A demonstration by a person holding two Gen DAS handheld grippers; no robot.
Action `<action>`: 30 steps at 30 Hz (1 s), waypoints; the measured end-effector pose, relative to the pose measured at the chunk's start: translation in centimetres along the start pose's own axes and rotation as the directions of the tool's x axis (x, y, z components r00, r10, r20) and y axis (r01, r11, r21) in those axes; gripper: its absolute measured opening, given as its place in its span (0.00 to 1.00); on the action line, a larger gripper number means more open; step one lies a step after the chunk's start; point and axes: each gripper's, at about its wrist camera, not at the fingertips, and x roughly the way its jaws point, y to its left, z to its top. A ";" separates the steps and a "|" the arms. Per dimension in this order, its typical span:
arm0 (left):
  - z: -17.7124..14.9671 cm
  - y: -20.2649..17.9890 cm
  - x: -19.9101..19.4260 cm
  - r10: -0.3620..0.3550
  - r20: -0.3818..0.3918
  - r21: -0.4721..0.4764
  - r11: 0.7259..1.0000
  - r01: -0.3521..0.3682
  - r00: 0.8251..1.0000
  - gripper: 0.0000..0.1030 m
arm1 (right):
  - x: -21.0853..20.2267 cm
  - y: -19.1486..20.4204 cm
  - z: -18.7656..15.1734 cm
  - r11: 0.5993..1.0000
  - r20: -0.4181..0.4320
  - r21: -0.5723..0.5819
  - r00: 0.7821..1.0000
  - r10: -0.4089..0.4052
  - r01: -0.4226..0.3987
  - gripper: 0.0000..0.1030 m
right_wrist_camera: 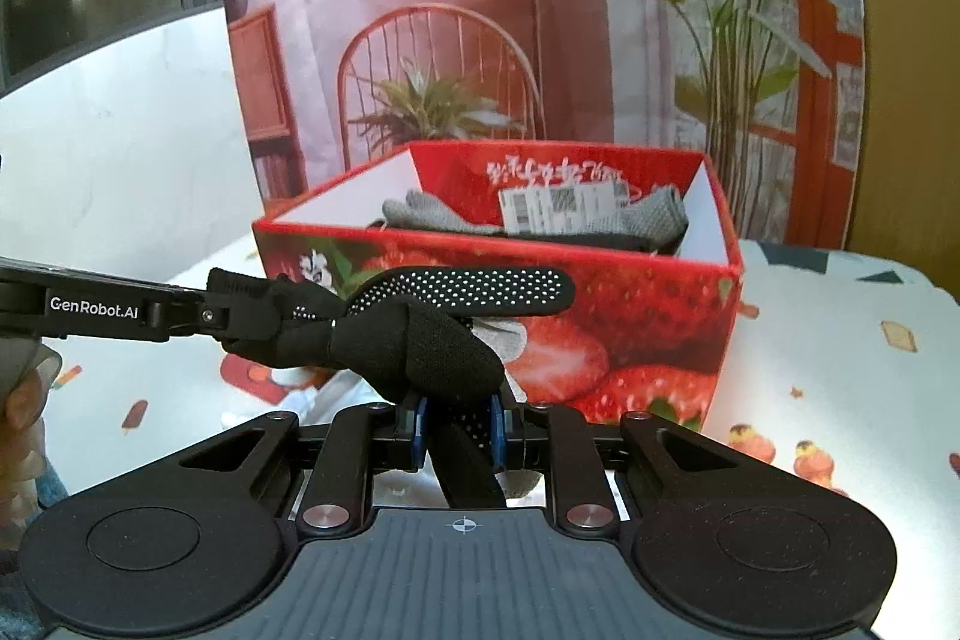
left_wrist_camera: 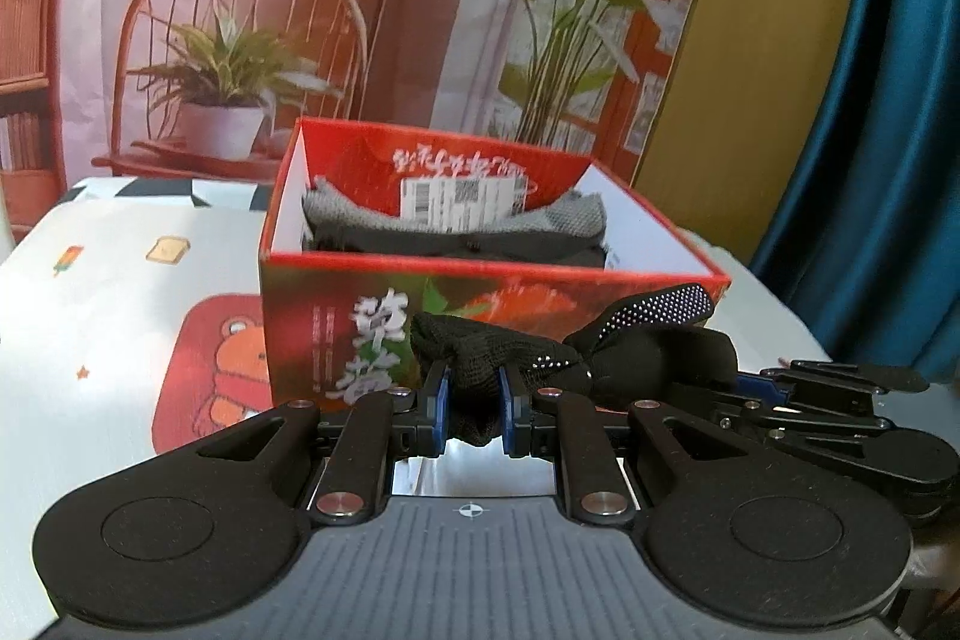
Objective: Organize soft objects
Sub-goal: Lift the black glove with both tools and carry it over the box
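Note:
A black knit glove with white grip dots (left_wrist_camera: 600, 346) hangs between both grippers just in front of the red strawberry box (left_wrist_camera: 420, 298). My left gripper (left_wrist_camera: 473, 397) is shut on one end of the glove. My right gripper (right_wrist_camera: 459, 427) is shut on the other end of the glove (right_wrist_camera: 420, 334). The left gripper also shows in the right wrist view (right_wrist_camera: 234, 307), coming in from the left. The open-topped box (right_wrist_camera: 630, 316) holds grey and black knit fabric (left_wrist_camera: 540, 226) and a white barcode label (left_wrist_camera: 462, 205).
The box stands on a white tablecloth printed with a bear and snacks (left_wrist_camera: 120, 292). A printed backdrop of a chair, lamp and plants (left_wrist_camera: 360, 10) stands behind it. A blue curtain (left_wrist_camera: 888, 130) hangs at the right. The person's hand (right_wrist_camera: 24, 400) shows at the left edge.

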 end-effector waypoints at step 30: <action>6.9 0.3 2.6 -0.003 0.071 0.013 1.000 0.002 0.997 0.17 | 2.4 -2.5 7.7 1.000 0.066 0.007 0.998 -0.025 0.024 0.17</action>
